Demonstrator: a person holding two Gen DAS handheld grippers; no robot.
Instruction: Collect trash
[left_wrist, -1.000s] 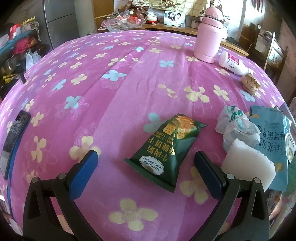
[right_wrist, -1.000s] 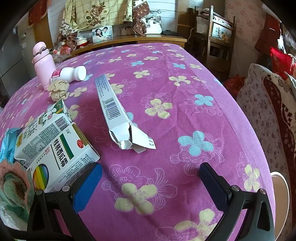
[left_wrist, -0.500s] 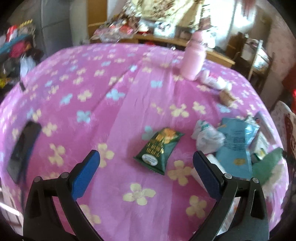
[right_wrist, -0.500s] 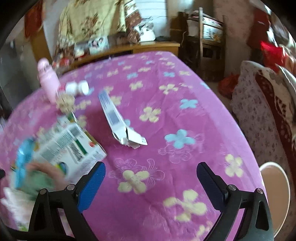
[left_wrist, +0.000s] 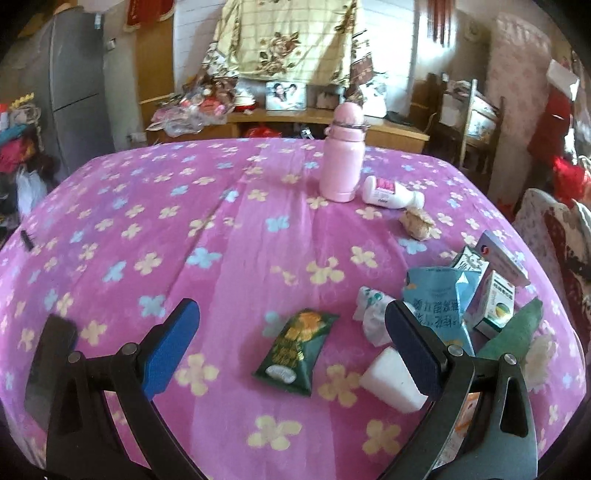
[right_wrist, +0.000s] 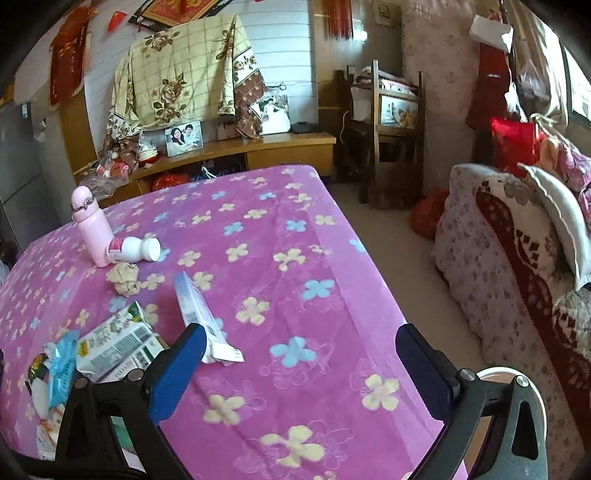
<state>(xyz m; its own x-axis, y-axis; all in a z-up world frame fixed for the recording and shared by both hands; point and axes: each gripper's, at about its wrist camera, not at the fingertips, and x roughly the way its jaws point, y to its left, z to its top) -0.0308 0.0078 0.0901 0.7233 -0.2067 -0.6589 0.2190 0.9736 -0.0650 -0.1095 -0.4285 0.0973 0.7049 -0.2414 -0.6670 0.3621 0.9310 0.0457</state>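
Hovering wide apart and empty, the left tool (left_wrist: 291, 339) is framing the green biscuit packet (left_wrist: 295, 352) at lower centre; the right tool (right_wrist: 301, 365) is gaping too.

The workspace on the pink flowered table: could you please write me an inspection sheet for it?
Surface: pink flowered cloth covering the table.
Job's things: green snack packet, blue wrapper, cartons, white block, crumpled paper, flattened long box.
Clutter: upright pink bottle; white bottle lying beside it.
Grippers: left gripper and right gripper both open, empty, above the table.
Cables: nothing seen.
Surroundings: wooden shelf with framed photo, chair, bedding.
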